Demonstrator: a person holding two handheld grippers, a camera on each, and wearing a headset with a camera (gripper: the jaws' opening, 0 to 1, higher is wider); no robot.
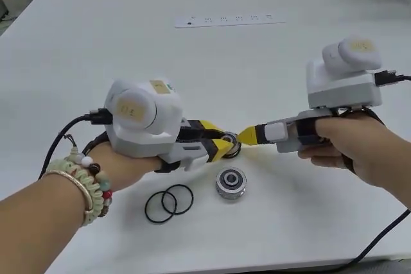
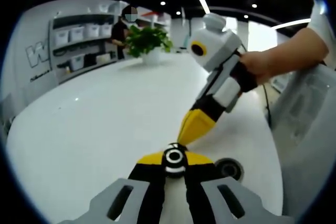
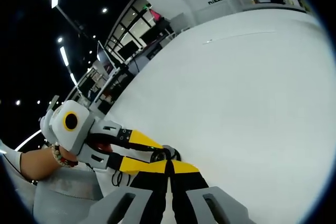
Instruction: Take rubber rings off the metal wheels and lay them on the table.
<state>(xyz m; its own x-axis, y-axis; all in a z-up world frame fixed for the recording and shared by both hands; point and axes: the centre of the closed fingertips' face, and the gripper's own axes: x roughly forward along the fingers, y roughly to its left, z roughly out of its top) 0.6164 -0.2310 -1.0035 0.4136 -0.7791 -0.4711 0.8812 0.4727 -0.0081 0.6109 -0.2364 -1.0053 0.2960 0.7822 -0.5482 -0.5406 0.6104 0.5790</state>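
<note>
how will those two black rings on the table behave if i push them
Probably floppy and light: the rubber rings are thin loops. Lying flat and overlapped on the table, they likely won't roll, and one may drag the other along.

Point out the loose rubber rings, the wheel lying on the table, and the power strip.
rubber rings (image 1: 192, 199): head view, right rim of the right-hand ring.
metal wheel on the table (image 1: 230, 181): head view, its top hub.
power strip (image 1: 230, 20): head view, middle of its top face.

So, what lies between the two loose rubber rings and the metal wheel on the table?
Only bare table, seen in the head view; the rubber rings and that metal wheel lie apart.
</note>
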